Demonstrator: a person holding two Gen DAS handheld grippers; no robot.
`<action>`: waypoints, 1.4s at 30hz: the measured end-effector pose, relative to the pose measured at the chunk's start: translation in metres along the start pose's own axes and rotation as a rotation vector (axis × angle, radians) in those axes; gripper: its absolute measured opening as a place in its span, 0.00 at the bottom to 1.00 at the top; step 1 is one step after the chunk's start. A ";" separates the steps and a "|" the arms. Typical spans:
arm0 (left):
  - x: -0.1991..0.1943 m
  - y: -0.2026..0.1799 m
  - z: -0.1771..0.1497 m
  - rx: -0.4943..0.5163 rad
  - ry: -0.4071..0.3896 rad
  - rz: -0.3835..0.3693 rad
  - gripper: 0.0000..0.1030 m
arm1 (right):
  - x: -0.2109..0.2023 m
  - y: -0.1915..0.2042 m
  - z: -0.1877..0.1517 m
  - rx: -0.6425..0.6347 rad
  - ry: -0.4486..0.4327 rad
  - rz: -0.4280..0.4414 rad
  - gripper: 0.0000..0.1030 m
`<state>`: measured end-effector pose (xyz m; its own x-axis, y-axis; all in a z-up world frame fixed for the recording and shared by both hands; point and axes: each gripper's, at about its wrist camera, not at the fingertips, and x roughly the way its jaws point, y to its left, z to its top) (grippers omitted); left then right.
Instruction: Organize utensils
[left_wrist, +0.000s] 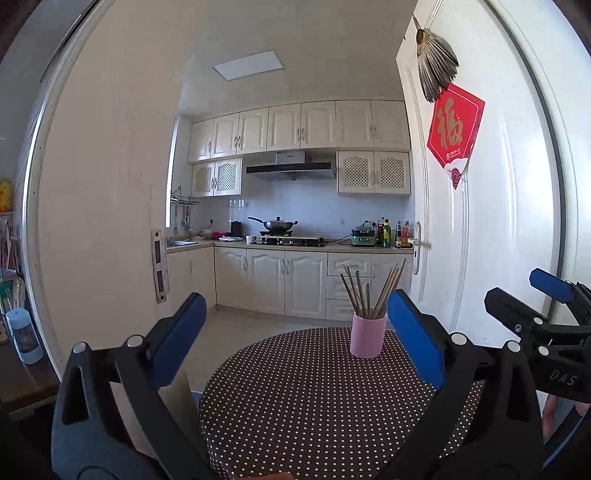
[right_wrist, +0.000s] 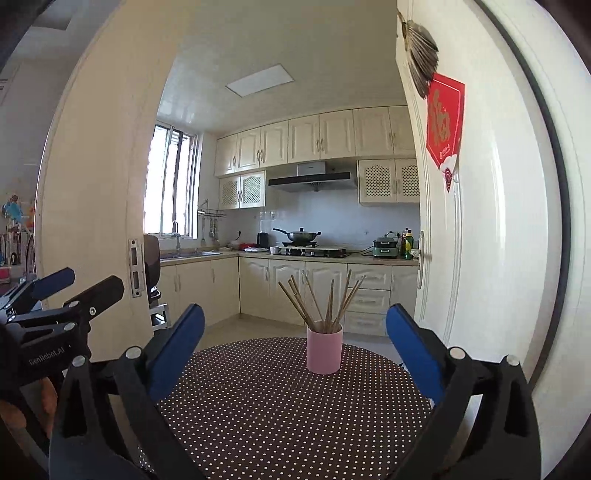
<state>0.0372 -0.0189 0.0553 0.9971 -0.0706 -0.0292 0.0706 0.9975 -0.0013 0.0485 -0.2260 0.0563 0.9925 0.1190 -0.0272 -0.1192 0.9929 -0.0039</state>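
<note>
A pink cup (left_wrist: 367, 338) (right_wrist: 324, 350) stands upright at the far side of a round table with a brown polka-dot cloth (left_wrist: 295, 406) (right_wrist: 277, 406). Several wooden chopsticks (left_wrist: 373, 291) (right_wrist: 321, 302) stand fanned out in it. My left gripper (left_wrist: 295, 299) (right_wrist: 94, 278) is open and empty, held back from the cup over the near part of the table. Beside it, my right gripper (right_wrist: 295, 312) (left_wrist: 513, 286) is also open and empty. Neither touches the cup.
A white door (left_wrist: 480, 221) with a red paper sign stands open on the right, and a door frame (left_wrist: 110, 221) rises on the left. The kitchen counter and stove (right_wrist: 314, 251) lie beyond the table. A pale blue bottle (left_wrist: 24, 339) stands at far left.
</note>
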 end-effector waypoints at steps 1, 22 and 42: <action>-0.003 0.001 -0.004 -0.003 0.000 0.007 0.94 | -0.004 -0.001 -0.004 0.011 -0.006 -0.010 0.92; -0.026 -0.007 -0.039 0.051 0.001 0.012 0.94 | -0.032 0.023 -0.035 -0.038 -0.049 -0.069 0.92; -0.026 -0.007 -0.043 0.053 -0.014 0.045 0.94 | -0.034 0.026 -0.043 -0.015 -0.022 -0.060 0.92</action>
<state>0.0092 -0.0240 0.0129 0.9996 -0.0259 -0.0140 0.0266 0.9982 0.0529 0.0109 -0.2046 0.0140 0.9982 0.0593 -0.0044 -0.0594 0.9980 -0.0197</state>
